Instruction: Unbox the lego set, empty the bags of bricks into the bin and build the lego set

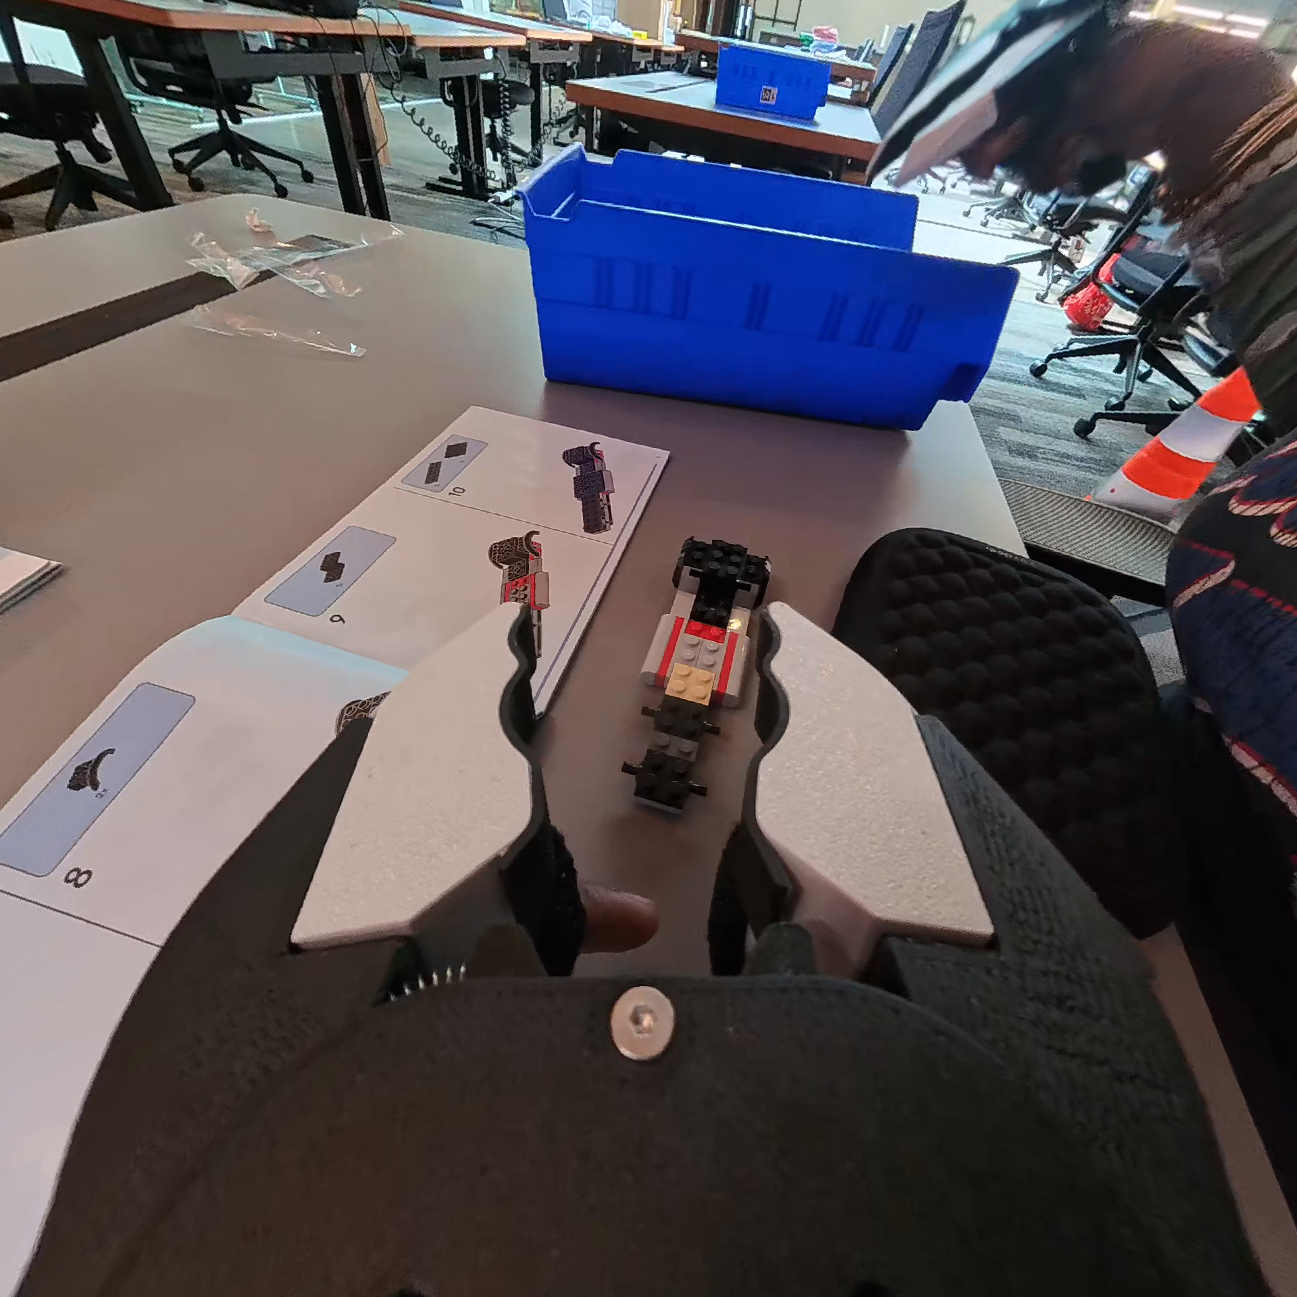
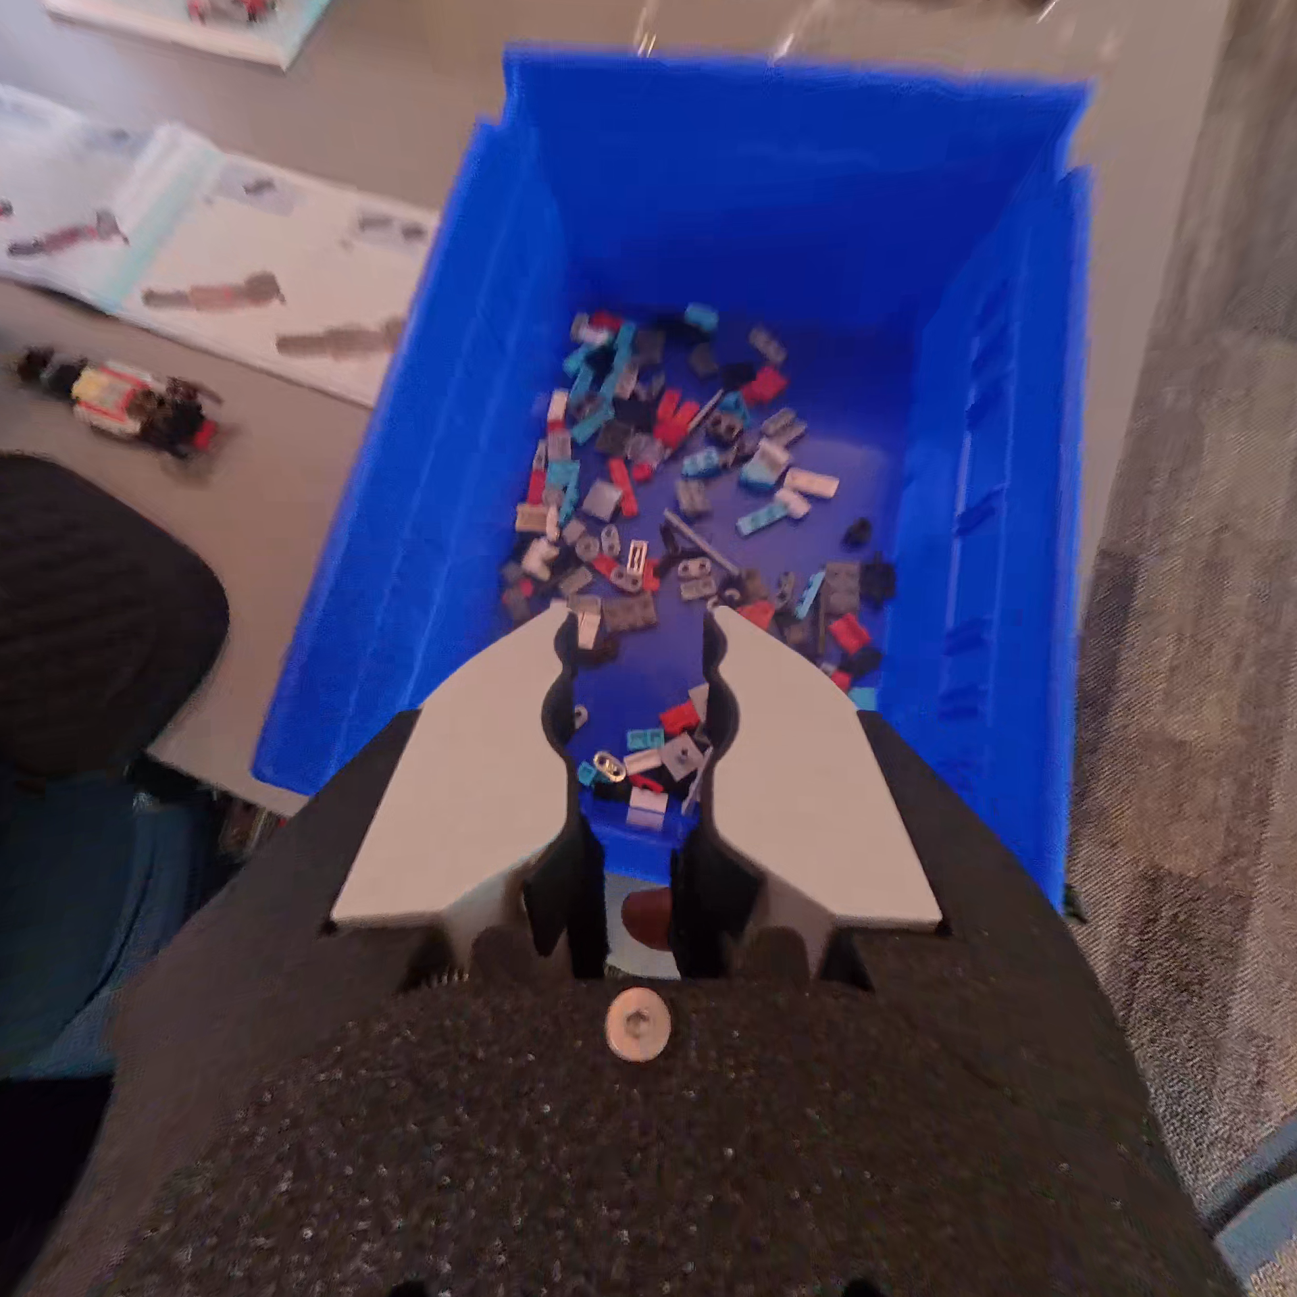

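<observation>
Your left gripper (image 1: pixel 640 632) was wide open and empty, fingers straddling the half-built car (image 1: pixel 691 674) without touching it; the car lay flat on the table (image 1: pixel 210 435) just right of the open instruction booklet (image 1: pixel 449 554), with the blue bin (image 1: pixel 758 295) farther back. Your right gripper (image 2: pixel 639 617) hung over that bin (image 2: pixel 421 491), jaws partly open with nothing between them, aimed at the loose bricks (image 2: pixel 674 491) on the bin floor. My read: you were hunting the next part, build roughly mid-way. To do it well, you needed to check the part against the booklet first, then go for a brick lying clear of the pile, since the small plates were heaped on the left side and a pinch there would likely catch two. Left should close gently on the car's grey mid-section, not the thin black front end
</observation>
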Tool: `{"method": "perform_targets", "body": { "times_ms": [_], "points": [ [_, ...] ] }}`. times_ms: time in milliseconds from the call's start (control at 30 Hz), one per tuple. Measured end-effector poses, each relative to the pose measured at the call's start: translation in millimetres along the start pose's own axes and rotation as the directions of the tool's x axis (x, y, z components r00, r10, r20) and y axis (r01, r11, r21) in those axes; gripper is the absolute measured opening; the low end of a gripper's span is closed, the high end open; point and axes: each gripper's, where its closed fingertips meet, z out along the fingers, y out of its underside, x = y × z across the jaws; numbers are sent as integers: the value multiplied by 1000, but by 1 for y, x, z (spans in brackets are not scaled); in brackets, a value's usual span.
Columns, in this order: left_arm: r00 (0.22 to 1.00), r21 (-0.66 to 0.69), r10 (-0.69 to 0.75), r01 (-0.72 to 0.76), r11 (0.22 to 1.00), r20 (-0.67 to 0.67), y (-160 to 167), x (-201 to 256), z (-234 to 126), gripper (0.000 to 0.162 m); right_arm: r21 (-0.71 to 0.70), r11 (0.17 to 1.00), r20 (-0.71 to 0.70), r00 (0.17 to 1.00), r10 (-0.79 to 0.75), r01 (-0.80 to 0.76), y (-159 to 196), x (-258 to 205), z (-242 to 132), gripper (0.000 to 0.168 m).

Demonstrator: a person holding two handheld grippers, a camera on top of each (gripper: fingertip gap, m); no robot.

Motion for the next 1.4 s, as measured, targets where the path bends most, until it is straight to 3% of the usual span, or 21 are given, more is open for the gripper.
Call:
{"method": "perform_targets", "body": {
  "times_ms": [67, 167, 233, 333, 467, 567, 633, 700, 733, 900, 967, 1067, 1167, 1267, 1333, 1400],
  "points": [
    [1000, 7, -10, 10, 1000, 5, -1, -1, -1, 59, -87, 993, 115, 991, -69, 79, 18, -6, 15, 29],
    [999, 21, -30, 30, 999, 10, -2, -4, -2, 58, -214, 909, 279, 914, -296, 359, 48, -11, 32, 31],
    [998, 27, -55, 54, 998, 16, -3, -7, -2, 58, -341, 837, 255, 899, -356, 428, 60, 11, 40, 36],
    [996, 34, -88, 87, 996, 10, -3, -9, -3, 57, -509, 789, 167, 938, -304, 346, 65, 41, 52, 53],
    [992, 51, -122, 120, 991, 20, -4, -13, -5, 57, -481, 836, 154, 964, -216, 264, 54, 49, 77, 74],
    [991, 57, -134, 132, 990, 24, -4, -15, -6, 56, -511, 825, 169, 969, -180, 242, 61, 47, 88, 84],
    [990, 56, -140, 138, 989, 23, -4, -15, -5, 56, -474, 827, 204, 952, -229, 300, 60, 38, 89, 77],
    [989, 48, -146, 145, 988, 18, -4, -15, -5, 56, -424, 829, 381, 902, -202, 365, 63, 3, 80, 58],
    [989, 42, -148, 147, 988, 15, -3, -15, -4, 56, -420, 823, 406, 891, -206, 382, 65, -4, 77, 58],
    [989, 29, -150, 150, 988, 9, -2, -14, -3, 55, -287, 784, 312, 828, -466, 550, 47, -9, 75, 68],
    [988, 37, -151, 151, 988, 12, -2, -15, -4, 55, -228, 790, 323, 810, -490, 569, 42, -27, 84, 76],
    [986, 46, -167, 166, 985, 14, -3, -17, -5, 55, -244, 767, 279, 800, -531, 594, 44, -34, 105, 74],
    [982, 40, -186, 185, 982, 17, -2, -18, -4, 55, -235, 852, 234, 878, -418, 468, 39, -30, 116, 67],
    [981, 16, -193, 193, 981, 15, 1, -18, -2, 54, -302, 906, 85, 955, -283, 296, 43, 2, 107, 58],
    [979, -12, -203, 203, 979, 7, 4, -17, 0, 53, -321, 905, -61, 947, -315, 280, 43, 25, 92, 52],
    [977, -41, -212, 211, 977, -2, 7, -16, 2, 53, -258, 921, -40, 950, -311, 291, 39, 17, 83, 55]
  ]
}}
